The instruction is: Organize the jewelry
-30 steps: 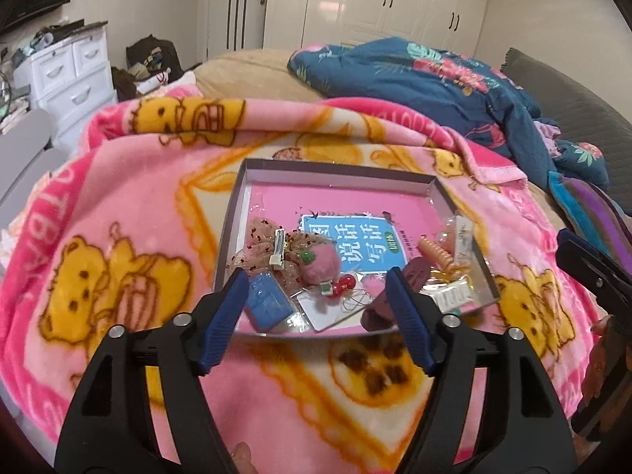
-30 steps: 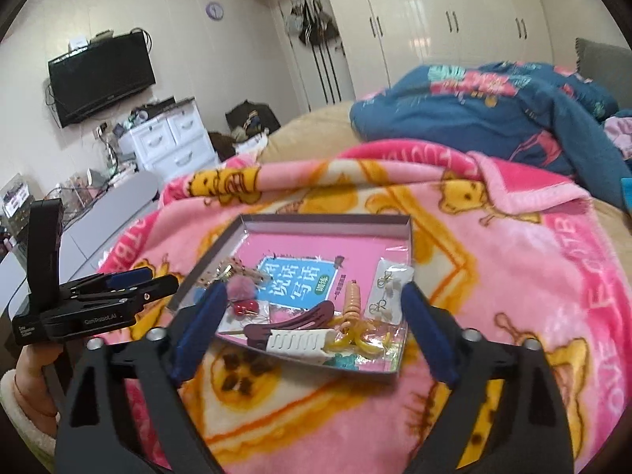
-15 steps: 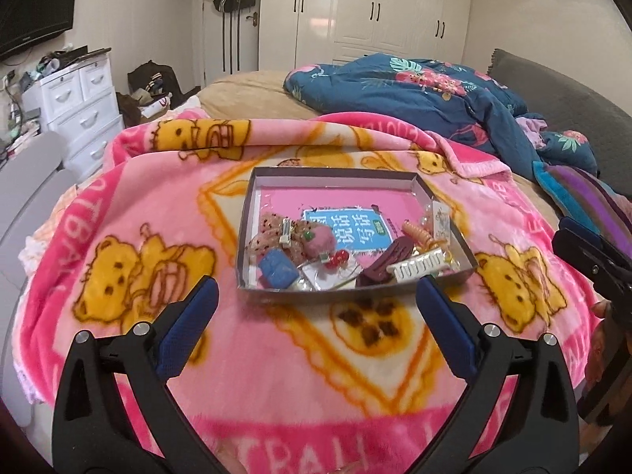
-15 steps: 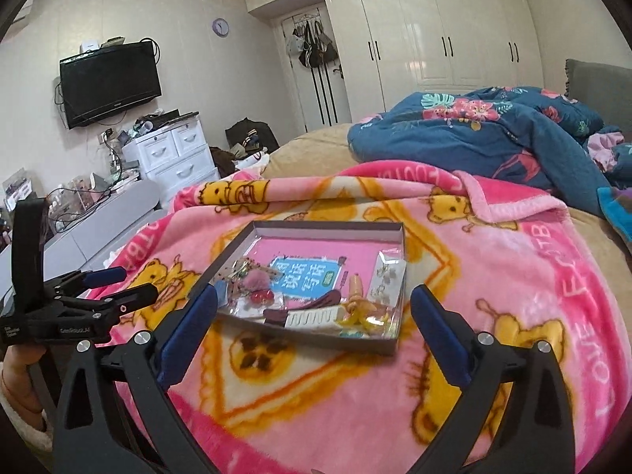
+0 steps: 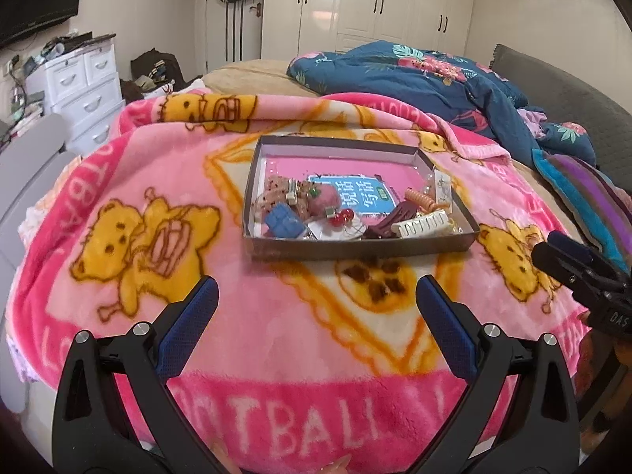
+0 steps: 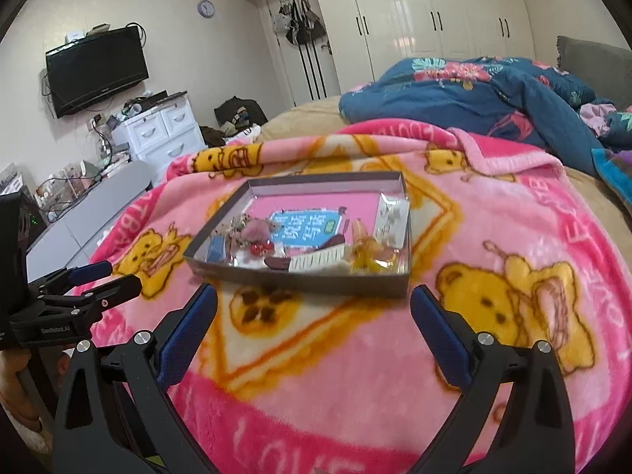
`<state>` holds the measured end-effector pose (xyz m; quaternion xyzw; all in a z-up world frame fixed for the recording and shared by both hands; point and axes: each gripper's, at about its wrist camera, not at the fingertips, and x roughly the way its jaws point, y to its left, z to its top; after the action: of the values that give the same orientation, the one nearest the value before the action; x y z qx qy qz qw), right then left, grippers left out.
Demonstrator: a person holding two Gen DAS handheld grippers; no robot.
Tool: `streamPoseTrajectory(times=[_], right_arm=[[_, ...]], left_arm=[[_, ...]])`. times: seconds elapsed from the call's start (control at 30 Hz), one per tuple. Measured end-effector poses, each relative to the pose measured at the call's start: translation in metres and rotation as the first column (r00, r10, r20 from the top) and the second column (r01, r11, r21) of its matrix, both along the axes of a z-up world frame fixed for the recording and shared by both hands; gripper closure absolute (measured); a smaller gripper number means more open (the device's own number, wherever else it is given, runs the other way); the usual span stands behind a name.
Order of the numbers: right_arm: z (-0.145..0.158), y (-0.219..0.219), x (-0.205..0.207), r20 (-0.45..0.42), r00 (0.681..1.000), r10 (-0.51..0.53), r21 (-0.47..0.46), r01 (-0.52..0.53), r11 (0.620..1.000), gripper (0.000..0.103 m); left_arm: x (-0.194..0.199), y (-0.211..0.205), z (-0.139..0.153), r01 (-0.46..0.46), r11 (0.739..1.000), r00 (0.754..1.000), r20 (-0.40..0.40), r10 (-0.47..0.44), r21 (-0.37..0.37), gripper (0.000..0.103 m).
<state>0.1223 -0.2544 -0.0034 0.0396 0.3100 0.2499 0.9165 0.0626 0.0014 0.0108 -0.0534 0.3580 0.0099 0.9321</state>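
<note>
A shallow grey box (image 5: pixel 355 245) with a pink floor lies on the pink bear blanket; it also shows in the right wrist view (image 6: pixel 300 281). Inside lie a blue square piece (image 5: pixel 283 224), a pink pompom clip (image 5: pixel 324 200), red cherry beads (image 5: pixel 342 218), a dark maroon hair clip (image 5: pixel 389 221), a white comb clip (image 5: pixel 422 224), an orange coil tie (image 5: pixel 420 198) and packeted earrings (image 6: pixel 391 217). My left gripper (image 5: pixel 316 296) is open and empty, well short of the box. My right gripper (image 6: pixel 314 304) is open and empty, just short of the box's front wall.
The pink blanket (image 5: pixel 197 205) covers the bed's near end. A blue floral quilt (image 5: pixel 426 75) is heaped at the back right. White drawers (image 6: pixel 162 134) and a wall television (image 6: pixel 96 69) stand to the left. White wardrobes (image 6: pixel 434 19) line the far wall.
Both grippers have drawn back from the box and opened wider. The box now sits farther off in both views. Its contents have not moved.
</note>
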Motion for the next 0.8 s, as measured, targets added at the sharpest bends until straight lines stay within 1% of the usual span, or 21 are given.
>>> streamPoseTrajectory(times=[0.13,0.33,0.8], right_arm=[[-0.007,0.002,-0.002,-0.018,1.0,0.007,0.0,-0.007,1.0,0.005],[-0.012,0.002,-0.001,-0.037,0.999,0.005,0.005,-0.005,1.0,0.005],[-0.012,0.003,0.0,-0.039,0.999,0.006,0.007,-0.006,1.0,0.005]], left_arm=[[0.001,0.001,-0.005,-0.007,1.0,1.0,-0.012,0.007,-0.001,0.009],[0.0,0.003,-0.006,-0.016,1.0,1.0,-0.011,0.016,-0.007,0.009],[-0.001,0.003,-0.004,-0.025,1.0,1.0,-0.009,0.025,-0.003,0.009]])
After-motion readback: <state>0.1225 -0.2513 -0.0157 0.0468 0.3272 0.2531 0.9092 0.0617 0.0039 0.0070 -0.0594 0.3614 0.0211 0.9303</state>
